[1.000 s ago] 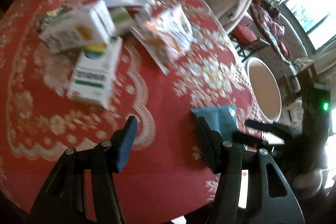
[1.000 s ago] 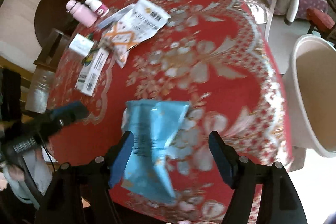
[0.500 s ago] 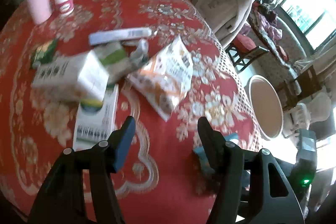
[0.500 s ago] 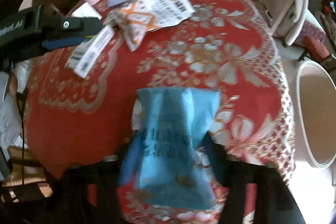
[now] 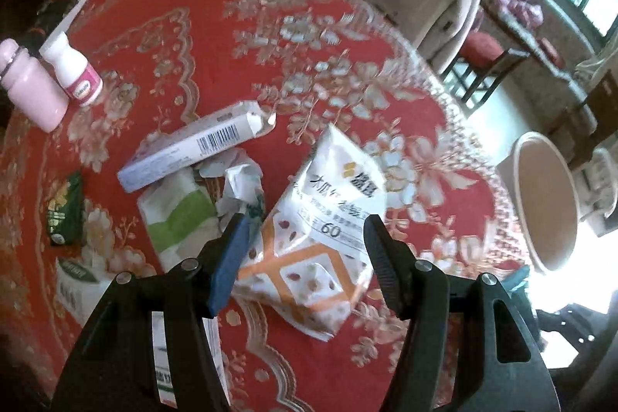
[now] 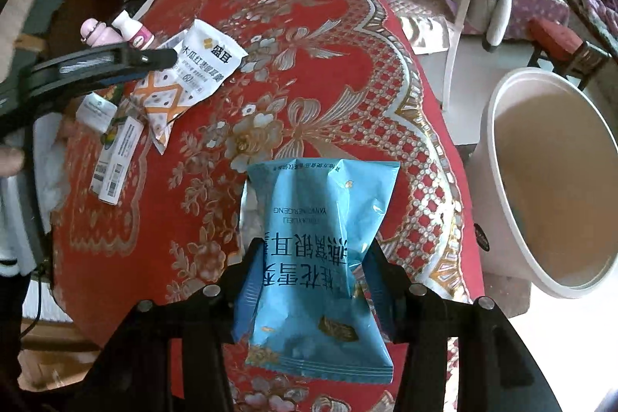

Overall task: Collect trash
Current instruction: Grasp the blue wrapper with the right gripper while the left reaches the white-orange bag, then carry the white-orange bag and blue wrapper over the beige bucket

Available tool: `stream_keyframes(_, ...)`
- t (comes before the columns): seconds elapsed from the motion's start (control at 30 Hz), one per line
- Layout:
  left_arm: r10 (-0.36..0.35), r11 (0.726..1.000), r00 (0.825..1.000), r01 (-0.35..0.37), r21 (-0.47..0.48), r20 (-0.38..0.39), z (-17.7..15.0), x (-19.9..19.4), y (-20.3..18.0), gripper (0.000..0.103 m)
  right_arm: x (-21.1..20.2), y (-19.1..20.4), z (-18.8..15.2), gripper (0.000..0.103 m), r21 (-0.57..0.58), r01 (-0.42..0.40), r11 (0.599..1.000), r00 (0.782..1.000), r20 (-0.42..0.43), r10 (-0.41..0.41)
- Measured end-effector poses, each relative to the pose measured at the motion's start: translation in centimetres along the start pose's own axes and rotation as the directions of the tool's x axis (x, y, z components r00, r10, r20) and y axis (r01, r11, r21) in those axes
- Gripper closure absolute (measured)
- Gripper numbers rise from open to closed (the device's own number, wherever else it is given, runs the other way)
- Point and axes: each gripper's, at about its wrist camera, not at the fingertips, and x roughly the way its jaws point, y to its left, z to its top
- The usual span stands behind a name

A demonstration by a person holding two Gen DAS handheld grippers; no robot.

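At the near edge of the round table, the right gripper [image 6: 311, 271] pinches a blue snack packet [image 6: 318, 250] across its middle, both blue pads pressed into the crumpled foil. The packet's far end reaches out over the red patterned tablecloth [image 6: 309, 64]. To the right of that gripper, beside the table and below its edge, stands a large white bin [image 6: 548, 180], mouth open, beige inside.

The left gripper [image 5: 305, 250] is spread wide, nothing between its fingers. It sits just above a white-and-orange snack bag [image 5: 320, 242], which lies flat on the cloth between the two pads; contact cannot be confirmed. Left of the bag: a crumpled white wrapper [image 5: 241, 184], a white-and-green pouch [image 5: 175, 215], and a long white box with a barcode [image 5: 197, 145] lying slantwise across them. A small green sachet [image 5: 65, 209] lies further left. A white carton [image 5: 77, 286] sits partly behind the left finger.

Far left of the table: a pink bottle [image 5: 29, 83] and a small white bottle [image 5: 73, 70], upright, just beside each other.
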Motion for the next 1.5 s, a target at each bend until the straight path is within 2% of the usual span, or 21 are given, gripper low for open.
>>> stream_keyframes(0.1, 0.043, 0.999, 0.999, -0.043, -0.001, -0.019, -0.1, 0.8, -0.1, 0.043, -0.3, -0.6, -0.3, 0.055, 0.003, -0.012, 1.0, 1.0, 0.001, 0.012)
stream_keyframes(0.23, -0.117, 0.989, 0.988, 0.106, -0.099, -0.105, -1.0, 1.6, 0.1, 0.043, -0.4, -1.0, -0.2, 0.055, 0.006, -0.018, 1.0, 1.0, -0.001, 0.018)
stream_keyframes(0.47, -0.19, 0.98, 0.976, 0.183, -0.081, -0.103, -2.5, 0.6, -2.0, 0.043, -0.5, -1.8, 0.2, 0.053, 0.025, -0.03, 0.999, 1.0, -0.004, 0.03)
stream_keyframes(0.57, -0.211, 0.977, 0.973, 0.209, -0.038, -0.095, -2.6, 0.6, -3.1, 0.043, -0.4, -1.5, 0.3, 0.05, 0.009, -0.026, 1.0, 1.0, -0.009, 0.026)
stream_keyframes(0.67, -0.23, 0.973, 0.965, 0.23, -0.015, -0.127, -2.8, 1.2, -3.5, 0.043, -0.3, -1.3, 0.2, 0.049, -0.004, -0.021, 1.0, 1.0, -0.009, 0.021)
stream_keyframes(0.83, -0.2, 0.978, 0.969, 0.205, 0.021, -0.144, -2.9, 2.0, -4.4, 0.043, -0.3, -1.2, 0.2, 0.044, -0.004, -0.028, 1.0, 1.0, -0.008, 0.028)
stream_keyframes(0.93, -0.172, 0.983, 0.976, 0.178, 0.036, -0.131, -2.9, 2.1, -5.0, 0.043, -0.2, -0.7, 0.2, 0.039, -0.019, -0.019, 1.0, 1.0, -0.007, 0.019)
stream_keyframes(1.03, -0.162, 0.986, 0.98, 0.165, 0.018, -0.115, -3.1, 2.2, -5.0, 0.043, -0.1, -0.2, 0.1, 0.039, -0.046, 0.012, 0.999, 1.0, 0.004, -0.011)
stream_keyframes(1.07, -0.16, 0.987, 0.981, 0.162, 0.01, -0.111, -3.2, 2.2, -5.0, 0.044, 0.0, 0.0, 0.0, 0.04, -0.055, 0.029, 0.998, 1.0, 0.01, -0.028)
stream_keyframes(1.13, -0.159, 0.987, 0.982, 0.159, -0.012, -0.101, -3.4, 2.1, -4.7, 0.053, 0.0, 0.2, -0.1, 0.053, -0.074, 0.062, 0.995, 0.998, 0.023, -0.061)
stream_keyframes(1.23, -0.163, 0.986, 0.983, 0.16, -0.038, -0.087, -3.8, 1.7, -4.4, 0.056, -0.2, 0.0, -0.1, 0.057, -0.07, 0.044, 0.997, 0.999, 0.024, -0.042)
stream_keyframes(1.5, -0.179, 0.982, 0.984, 0.179, -0.061, -0.005, -3.9, -1.5, -4.0, 0.057, -2.1, -0.7, 0.8, 0.059, -0.035, 0.002, 0.999, 0.997, 0.075, 0.0)
